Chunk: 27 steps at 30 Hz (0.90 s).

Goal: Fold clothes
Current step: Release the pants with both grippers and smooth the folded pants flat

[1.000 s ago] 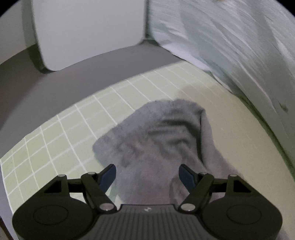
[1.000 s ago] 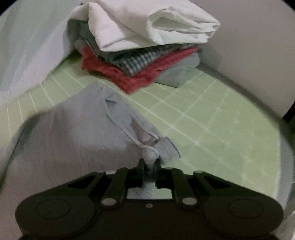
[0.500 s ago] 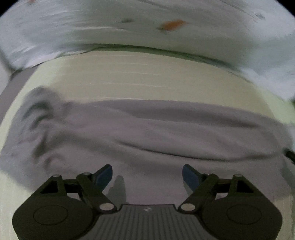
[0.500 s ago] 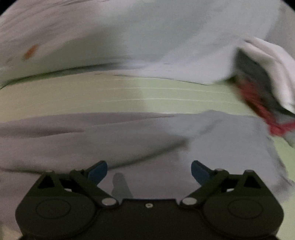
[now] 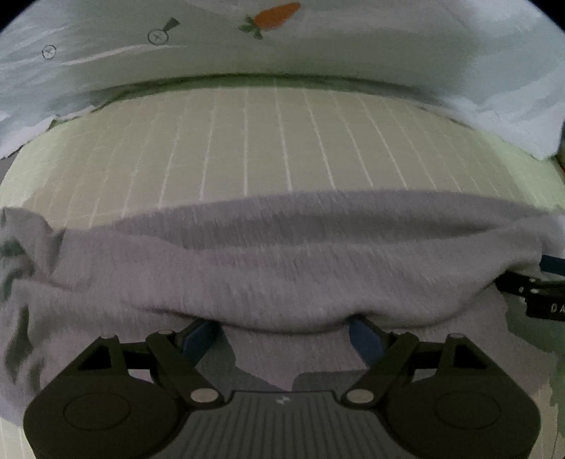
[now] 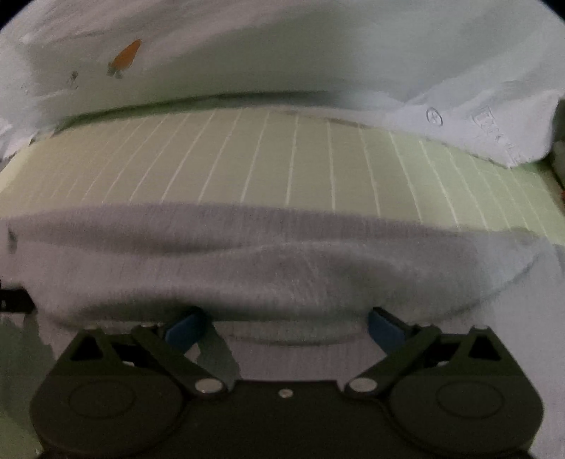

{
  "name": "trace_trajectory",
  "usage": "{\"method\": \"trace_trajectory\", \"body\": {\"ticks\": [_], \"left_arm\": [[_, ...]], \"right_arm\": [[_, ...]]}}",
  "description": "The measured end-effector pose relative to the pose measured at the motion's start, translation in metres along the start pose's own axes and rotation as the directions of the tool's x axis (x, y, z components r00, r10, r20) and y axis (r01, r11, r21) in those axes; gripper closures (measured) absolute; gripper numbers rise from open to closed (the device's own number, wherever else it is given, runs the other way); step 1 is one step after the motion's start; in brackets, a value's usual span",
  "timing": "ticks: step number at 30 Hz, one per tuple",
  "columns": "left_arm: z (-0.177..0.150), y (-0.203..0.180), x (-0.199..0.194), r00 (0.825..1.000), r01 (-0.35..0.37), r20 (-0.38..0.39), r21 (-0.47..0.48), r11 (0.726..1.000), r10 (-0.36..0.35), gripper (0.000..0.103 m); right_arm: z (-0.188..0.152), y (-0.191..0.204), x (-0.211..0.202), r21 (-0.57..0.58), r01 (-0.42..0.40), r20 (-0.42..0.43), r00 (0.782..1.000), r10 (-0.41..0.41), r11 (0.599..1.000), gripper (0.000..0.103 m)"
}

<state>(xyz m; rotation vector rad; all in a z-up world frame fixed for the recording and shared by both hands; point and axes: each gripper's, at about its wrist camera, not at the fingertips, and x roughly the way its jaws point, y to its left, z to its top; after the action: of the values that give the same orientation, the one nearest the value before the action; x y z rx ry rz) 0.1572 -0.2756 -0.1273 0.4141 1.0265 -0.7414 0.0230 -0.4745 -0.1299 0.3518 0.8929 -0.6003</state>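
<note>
A grey knit garment [image 5: 282,268] lies spread across the pale green gridded mat [image 5: 275,141]; it also fills the lower half of the right wrist view [image 6: 268,261]. My left gripper [image 5: 282,335] is open, its blue fingertips [image 5: 197,337] tucked under the garment's near folded edge. My right gripper [image 6: 284,323] is open too, its fingertips [image 6: 383,326] likewise under the near edge. The right gripper also shows at the right edge of the left wrist view [image 5: 543,293].
A pale bedsheet with a carrot print [image 5: 279,17] bunches along the far edge of the mat; it also shows in the right wrist view [image 6: 127,56]. White folded cloth [image 6: 494,130] lies at the far right.
The right gripper let go of the garment's drawstring end and opened. Both grippers swung to face the sheet and moved forward, so their tips now sit under the garment's near edge.
</note>
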Motion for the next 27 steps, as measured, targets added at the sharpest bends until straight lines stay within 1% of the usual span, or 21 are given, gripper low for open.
{"method": "trace_trajectory", "body": {"ticks": [4,6,8,10,13,15,17,19,21,22,24,25,26,27], "left_arm": [[0.028,0.008,-0.001,0.996,-0.047,0.074,-0.076,0.996,0.053,0.019],[0.038,0.013,-0.008,0.992,-0.050,0.113,-0.124,0.991,0.064,0.019],[0.040,0.018,-0.016,0.988,-0.045,0.138,-0.160,0.986,0.067,0.018],[0.035,0.020,-0.020,0.990,-0.035,0.127,-0.173,0.984,0.058,0.016],[0.021,0.024,-0.018,0.996,-0.025,0.078,-0.192,0.981,0.041,0.016],[0.012,0.027,-0.015,0.998,-0.017,0.049,-0.219,0.976,0.028,0.016],[0.008,0.031,-0.011,0.999,-0.007,0.034,-0.269,0.963,0.017,0.016],[0.008,0.041,-0.010,0.999,0.003,0.033,-0.359,0.933,0.010,0.016],[0.011,0.052,-0.008,0.999,0.028,0.045,-0.451,0.892,-0.008,0.016],[0.014,0.058,-0.007,0.999,0.035,0.051,-0.491,0.870,-0.012,0.016],[0.017,0.069,-0.002,0.999,0.032,0.043,-0.565,0.825,-0.010,0.019],[0.018,0.071,0.001,0.999,0.033,0.041,-0.588,0.808,-0.011,0.026],[0.019,0.074,0.004,0.999,0.042,0.045,-0.600,0.799,-0.019,0.032],[0.021,0.076,0.007,0.998,0.052,0.050,-0.611,0.790,-0.028,0.049]], "right_arm": [[0.027,-0.009,0.017,0.086,0.027,0.044,0.999,-0.031,0.996,0.002],[0.038,-0.013,0.022,0.125,0.042,0.062,0.997,-0.050,0.991,0.002],[0.039,-0.015,0.017,0.140,0.051,0.063,0.996,-0.061,0.989,0.002],[0.029,-0.016,0.005,0.139,0.045,0.063,0.997,-0.054,0.989,0.002],[0.008,-0.017,-0.008,0.163,0.039,0.031,0.999,-0.044,0.986,0.002],[-0.004,-0.019,-0.012,0.194,0.032,0.015,0.999,-0.035,0.980,0.002],[-0.007,-0.022,-0.011,0.239,0.032,0.006,0.999,-0.035,0.970,0.004],[-0.005,-0.026,-0.010,0.290,0.025,0.004,1.000,-0.027,0.957,0.008],[0.000,-0.032,-0.011,0.356,0.011,0.014,1.000,-0.018,0.934,0.008],[0.002,-0.036,-0.011,0.398,0.007,0.016,1.000,-0.015,0.918,0.010],[0.004,-0.048,-0.010,0.503,0.003,0.016,1.000,-0.013,0.864,0.012],[0.004,-0.053,-0.010,0.548,0.001,0.016,1.000,-0.012,0.837,0.017],[0.006,-0.056,-0.011,0.577,-0.002,0.016,1.000,-0.009,0.817,0.025],[0.008,-0.059,-0.010,0.591,-0.018,0.023,1.000,0.006,0.806,0.034]]}}
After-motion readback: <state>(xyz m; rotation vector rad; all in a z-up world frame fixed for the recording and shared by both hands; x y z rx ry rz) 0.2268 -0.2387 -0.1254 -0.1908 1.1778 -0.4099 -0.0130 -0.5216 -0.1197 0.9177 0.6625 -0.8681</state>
